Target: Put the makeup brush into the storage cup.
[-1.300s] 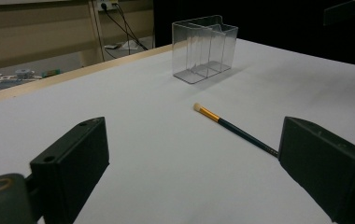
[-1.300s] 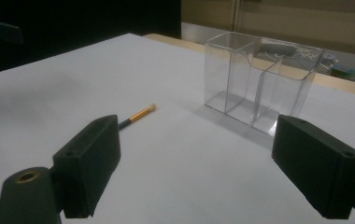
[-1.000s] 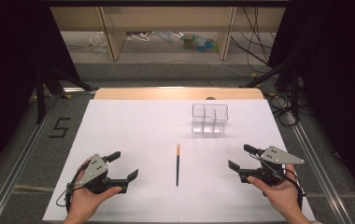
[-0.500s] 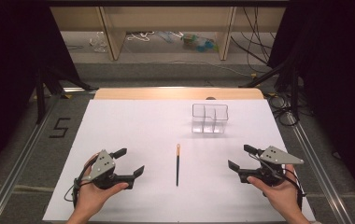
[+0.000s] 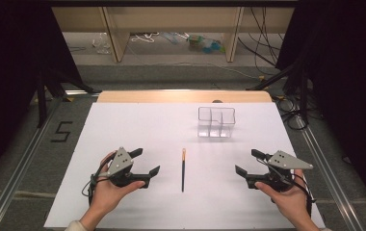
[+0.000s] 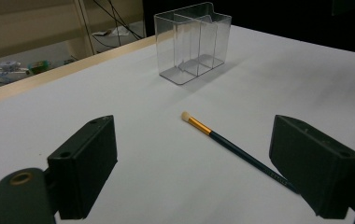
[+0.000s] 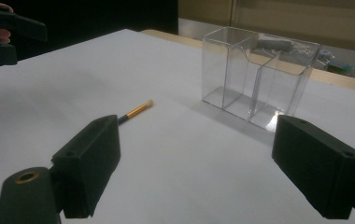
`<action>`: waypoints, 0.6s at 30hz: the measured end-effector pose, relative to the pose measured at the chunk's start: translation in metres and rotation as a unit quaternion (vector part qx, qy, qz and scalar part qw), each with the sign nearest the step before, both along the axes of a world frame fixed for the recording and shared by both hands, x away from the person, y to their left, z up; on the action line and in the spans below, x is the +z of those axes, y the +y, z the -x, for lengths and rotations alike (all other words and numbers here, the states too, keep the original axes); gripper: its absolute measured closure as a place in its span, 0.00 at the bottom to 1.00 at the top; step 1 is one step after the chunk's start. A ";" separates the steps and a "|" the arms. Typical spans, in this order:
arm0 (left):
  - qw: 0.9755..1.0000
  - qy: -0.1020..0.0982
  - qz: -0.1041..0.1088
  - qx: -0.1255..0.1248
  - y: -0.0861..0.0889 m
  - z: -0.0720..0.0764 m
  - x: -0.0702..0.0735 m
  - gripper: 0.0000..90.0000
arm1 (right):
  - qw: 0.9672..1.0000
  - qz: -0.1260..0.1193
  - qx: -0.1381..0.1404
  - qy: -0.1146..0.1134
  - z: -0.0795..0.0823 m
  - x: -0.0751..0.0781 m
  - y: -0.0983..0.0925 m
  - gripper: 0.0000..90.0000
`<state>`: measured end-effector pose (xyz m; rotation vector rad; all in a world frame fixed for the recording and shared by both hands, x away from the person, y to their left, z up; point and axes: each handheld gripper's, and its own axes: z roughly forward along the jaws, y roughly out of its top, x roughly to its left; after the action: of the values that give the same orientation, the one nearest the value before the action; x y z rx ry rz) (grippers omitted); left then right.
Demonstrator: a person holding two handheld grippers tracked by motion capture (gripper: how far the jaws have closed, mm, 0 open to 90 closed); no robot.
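Observation:
A slim brush [image 5: 183,169] with a dark handle, gold ferrule and pale tip lies on the white table [image 5: 137,125], tip pointing away from me. A clear plastic organiser [image 5: 216,121] with several compartments stands upright beyond it, empty. My left gripper [image 5: 147,160] is open, a short way left of the brush and aimed at it. In the left gripper view the brush [image 6: 231,145] lies between the wide-apart jaws, with the organiser [image 6: 192,42] behind. My right gripper [image 5: 247,161] is open, right of the brush. Its own view shows the brush [image 7: 136,111] and organiser [image 7: 259,77].
A wooden strip [image 5: 183,96] runs along the table's far edge. Beyond it are shelf legs, cables and clutter [image 5: 200,42] on the floor. Black curtains flank both sides. Metal rails [image 5: 24,159] border the table, with a "5" mark [image 5: 61,131] at the left.
My left gripper has moved right and slightly forward, closer to the brush. The right gripper, brush and organiser have stayed put.

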<state>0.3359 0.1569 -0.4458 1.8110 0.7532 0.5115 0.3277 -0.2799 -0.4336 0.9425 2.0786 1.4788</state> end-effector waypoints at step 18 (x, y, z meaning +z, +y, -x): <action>0.999 0.018 -0.022 -0.017 -0.034 -0.016 0.001 0.17 | 1.000 0.011 -0.002 0.006 0.000 0.000 -0.001 0.18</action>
<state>0.3522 0.1232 -0.4451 1.8751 0.7401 0.4769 0.3274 -0.2808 -0.4335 0.9485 2.0963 1.4484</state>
